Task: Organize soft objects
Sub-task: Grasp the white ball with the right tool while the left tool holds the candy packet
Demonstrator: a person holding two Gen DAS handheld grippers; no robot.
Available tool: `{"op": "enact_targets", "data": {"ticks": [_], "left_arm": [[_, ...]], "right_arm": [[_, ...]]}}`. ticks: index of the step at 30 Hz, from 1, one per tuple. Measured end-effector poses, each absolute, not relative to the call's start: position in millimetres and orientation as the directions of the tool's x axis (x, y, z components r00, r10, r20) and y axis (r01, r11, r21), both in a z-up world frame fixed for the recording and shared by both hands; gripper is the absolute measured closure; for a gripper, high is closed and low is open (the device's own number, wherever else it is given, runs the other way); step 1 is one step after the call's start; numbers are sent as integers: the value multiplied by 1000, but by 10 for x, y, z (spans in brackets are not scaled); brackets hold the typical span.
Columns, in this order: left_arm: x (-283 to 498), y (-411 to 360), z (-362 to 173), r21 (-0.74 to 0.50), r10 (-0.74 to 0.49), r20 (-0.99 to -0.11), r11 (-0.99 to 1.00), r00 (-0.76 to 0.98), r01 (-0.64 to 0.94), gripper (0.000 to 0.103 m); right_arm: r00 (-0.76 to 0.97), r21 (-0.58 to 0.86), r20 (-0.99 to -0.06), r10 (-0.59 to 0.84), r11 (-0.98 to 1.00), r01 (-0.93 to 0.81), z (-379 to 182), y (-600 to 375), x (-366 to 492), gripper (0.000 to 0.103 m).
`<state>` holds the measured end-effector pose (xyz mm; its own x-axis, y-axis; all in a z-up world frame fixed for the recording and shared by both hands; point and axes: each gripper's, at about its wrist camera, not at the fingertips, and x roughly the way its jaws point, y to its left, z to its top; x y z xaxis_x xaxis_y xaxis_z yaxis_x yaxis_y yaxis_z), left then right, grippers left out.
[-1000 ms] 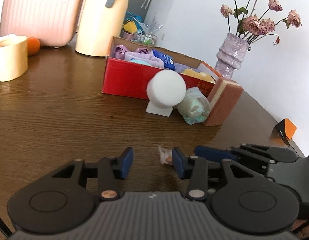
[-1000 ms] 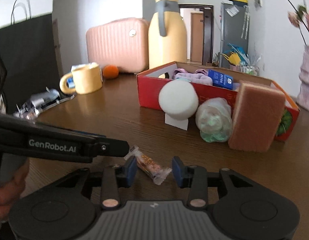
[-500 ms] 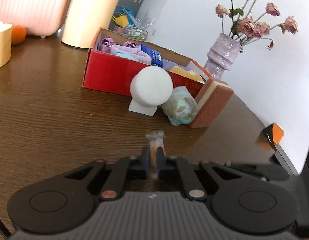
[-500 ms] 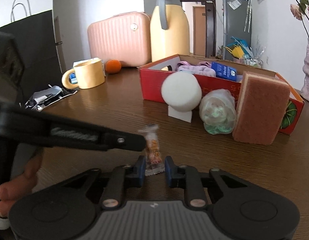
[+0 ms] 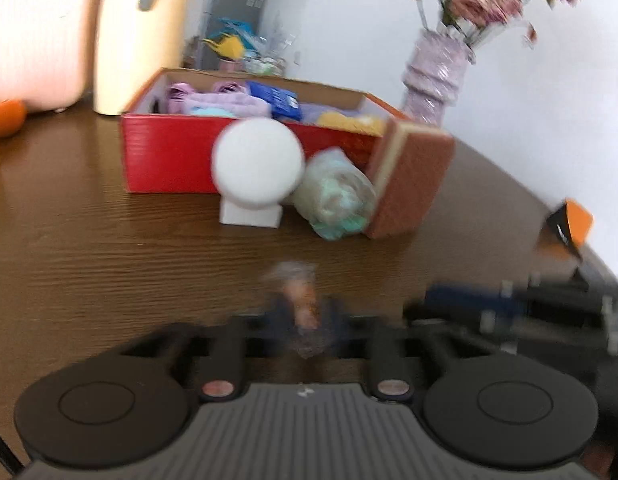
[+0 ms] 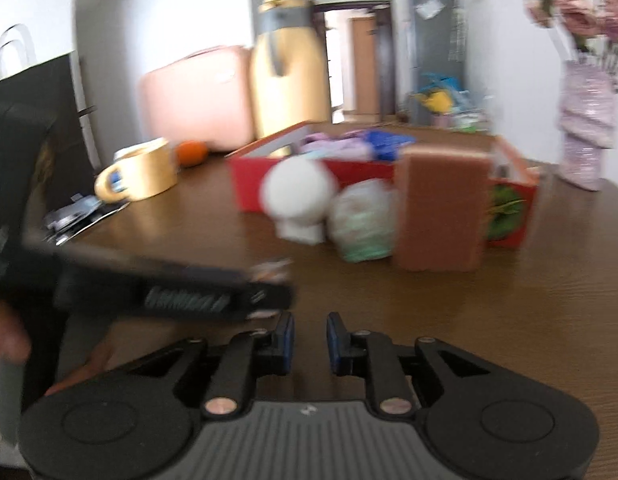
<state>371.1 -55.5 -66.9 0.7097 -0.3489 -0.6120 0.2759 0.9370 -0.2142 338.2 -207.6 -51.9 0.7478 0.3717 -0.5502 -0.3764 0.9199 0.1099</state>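
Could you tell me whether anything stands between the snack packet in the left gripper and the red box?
Yes. The left gripper is closed on the snack packet, and in front of the red box stand a white foam ball, a wrapped bundle and a sponge. The box's left front is unblocked.

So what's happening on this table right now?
A person is tidying soft items with two handheld tools. The left tool is clamped on a small clear-wrapped snack packet above the brown wooden table. The right tool is opening, with nothing between its pads. A white foam ball, a plastic-wrapped bundle and a reddish-brown sponge block sit outside the red cardboard box.
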Motion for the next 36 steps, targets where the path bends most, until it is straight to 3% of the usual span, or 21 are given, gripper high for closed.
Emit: {"op": "enact_targets", "data": {"ticks": [3,8,10,15,20,21,22,23,28,36], "left_arm": [[3698,-478,-654,-214,-322,-604,947,729,242,88],[3662,-136,-533,-252,-238,-542,961,806,114,88],[3665,20,-510,-248,-170,-532,968,829,40,88],[3651,298,-493,-215,-65,-527,975,848,-58,88],[3666,390,-492,-229,-69,-530,971,845,-65,88],[3664,381,-484,-228,-74,-527,972,846,-57,88],[3657,357,-477,-221,-79,-524,974,848,-46,88],[3647,331,-488,-213,-80,-522,976,849,-39,88],[3490,187,-478,-142,-92,-493,990,865,25,88],[2732,18,-147,-186,-181,-436,977,882,109,88]], "right_arm": [[782,96,-524,336,936,-338,-446,-2179,3449,83],[829,47,-444,341,932,-358,-301,-2039,3569,38],[843,5,-411,346,926,-378,-270,-1876,3644,31],[863,-97,-381,331,914,-393,-234,-1349,3950,31],[881,-210,-422,215,922,-326,-330,-1017,4244,34],[878,-221,-429,212,918,-330,-360,-999,4249,36],[876,-234,-435,208,913,-334,-384,-983,4249,53],[877,-245,-438,198,912,-329,-392,-981,4252,54],[886,-167,-410,218,937,-308,-157,-1210,3965,56],[878,-64,-394,271,945,-320,120,-1815,3004,56]]}}
